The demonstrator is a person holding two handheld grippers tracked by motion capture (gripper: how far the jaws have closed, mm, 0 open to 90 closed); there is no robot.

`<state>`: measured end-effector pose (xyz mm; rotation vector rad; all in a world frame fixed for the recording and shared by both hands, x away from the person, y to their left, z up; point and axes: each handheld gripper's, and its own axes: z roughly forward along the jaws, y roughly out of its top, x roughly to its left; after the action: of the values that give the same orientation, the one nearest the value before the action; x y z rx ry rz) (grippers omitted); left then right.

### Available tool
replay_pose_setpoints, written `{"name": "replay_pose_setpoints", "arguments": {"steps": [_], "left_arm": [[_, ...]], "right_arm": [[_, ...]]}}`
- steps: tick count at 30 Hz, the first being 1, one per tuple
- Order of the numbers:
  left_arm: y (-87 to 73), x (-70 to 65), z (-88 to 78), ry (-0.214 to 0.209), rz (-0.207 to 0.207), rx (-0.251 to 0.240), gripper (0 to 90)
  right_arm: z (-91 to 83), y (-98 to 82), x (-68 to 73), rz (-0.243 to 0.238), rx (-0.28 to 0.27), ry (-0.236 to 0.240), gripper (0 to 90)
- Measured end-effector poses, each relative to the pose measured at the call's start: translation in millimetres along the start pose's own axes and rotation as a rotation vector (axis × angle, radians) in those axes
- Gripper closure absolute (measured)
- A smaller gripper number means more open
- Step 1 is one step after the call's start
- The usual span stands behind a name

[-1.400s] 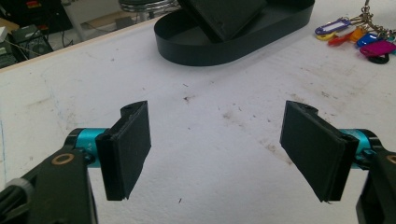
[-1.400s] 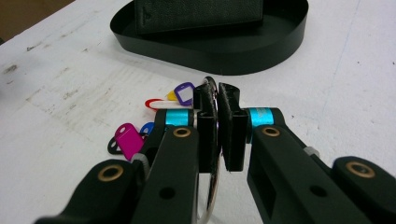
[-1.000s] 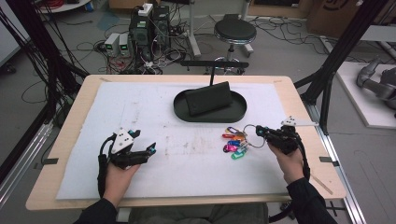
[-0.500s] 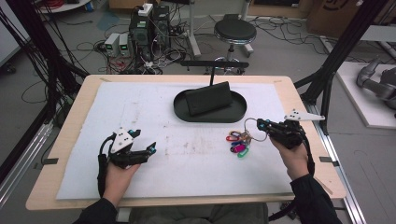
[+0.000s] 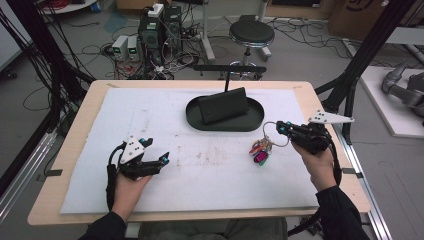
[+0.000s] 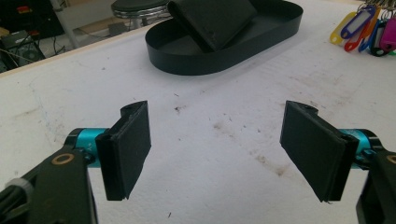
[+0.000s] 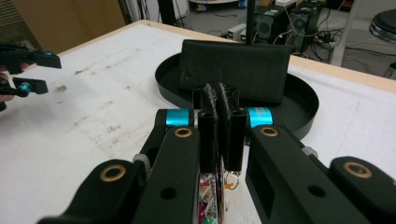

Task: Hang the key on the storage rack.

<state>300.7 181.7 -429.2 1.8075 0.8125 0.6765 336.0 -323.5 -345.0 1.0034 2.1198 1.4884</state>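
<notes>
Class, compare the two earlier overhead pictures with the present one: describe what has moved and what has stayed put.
The right tongs, shut on the key ring, have lifted it, so the coloured key tags that lay spread on the white mat now hang bunched below it. The left tongs stay open in the same spot, and the black tray and the wallet in it have not moved.

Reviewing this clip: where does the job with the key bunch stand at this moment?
Done: the right gripper is shut on the ring of the key bunch, whose coloured tags hang down to the white mat. In hand: carrying it, seemingly toward the black tray with the wallet. Left: setting it down, probably; the left gripper waits open.
</notes>
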Motion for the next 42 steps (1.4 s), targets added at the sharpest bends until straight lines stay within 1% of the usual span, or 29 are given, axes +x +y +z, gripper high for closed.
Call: {"name": "replay_pose_setpoints", "arguments": {"steps": [8, 11, 18, 20, 21, 23, 27, 28, 32, 37, 39, 40, 42], "left_arm": [[3.2, -1.1, 0.8, -0.016, -0.008, -0.019, 24.6], [5.1, -2.7, 2.4, -0.038, -0.015, -0.023, 24.6], [13.5, -8.8, 7.7, -0.082, -0.002, -0.04, 24.6], [17.2, -11.0, 9.7, -0.1, -0.008, -0.047, 24.5], [19.8, -11.8, 11.1, -0.119, -0.008, -0.052, 24.6], [23.2, -13.3, 12.3, -0.132, -0.003, -0.056, 24.6], [31.6, -18.3, 16.3, -0.183, 0.007, -0.068, 24.6], [34.2, -19.6, 17.5, -0.204, 0.009, -0.072, 24.7], [43.4, -24.8, 22.3, -0.261, 0.01, -0.087, 25.0], [55.3, -31.8, 30.3, -0.324, 0.008, -0.112, 25.0], [60.5, -35.7, 34.4, -0.357, 0.006, -0.118, 25.0], [62.1, -37.2, 35.9, -0.365, 0.005, -0.12, 25.0], [66.9, -40.9, 40.3, -0.394, 0.013, -0.124, 25.0]], "right_arm": [[-2.1, 11.5, 5.6, -0.025, -0.021, 0.025, 87.7], [-2.2, 14.8, 8.1, -0.033, -0.026, 0.033, 87.7], [-1.1, 20.4, 12.5, -0.046, -0.036, 0.052, 87.8], [-0.5, 21.6, 13.6, -0.05, -0.039, 0.061, 87.8], [-0.3, 22.3, 14.4, -0.048, -0.038, 0.069, 87.8], [0.1, 23.8, 16.0, -0.052, -0.043, 0.078, 87.8], [1.0, 27.0, 19.5, -0.062, -0.05, 0.101, 87.9], [1.4, 27.9, 20.6, -0.063, -0.053, 0.112, 87.9], [3.9, 31.9, 26.6, -0.081, -0.062, 0.144, 87.8], [8.5, 36.0, 36.5, -0.103, -0.065, 0.199, 87.8], [10.4, 37.3, 40.4, -0.112, -0.07, 0.227, 87.8], [11.6, 38.0, 42.9, -0.114, -0.073, 0.246, 87.8], [13.3, 39.2, 47.0, -0.122, -0.074, 0.269, 87.9]]}}
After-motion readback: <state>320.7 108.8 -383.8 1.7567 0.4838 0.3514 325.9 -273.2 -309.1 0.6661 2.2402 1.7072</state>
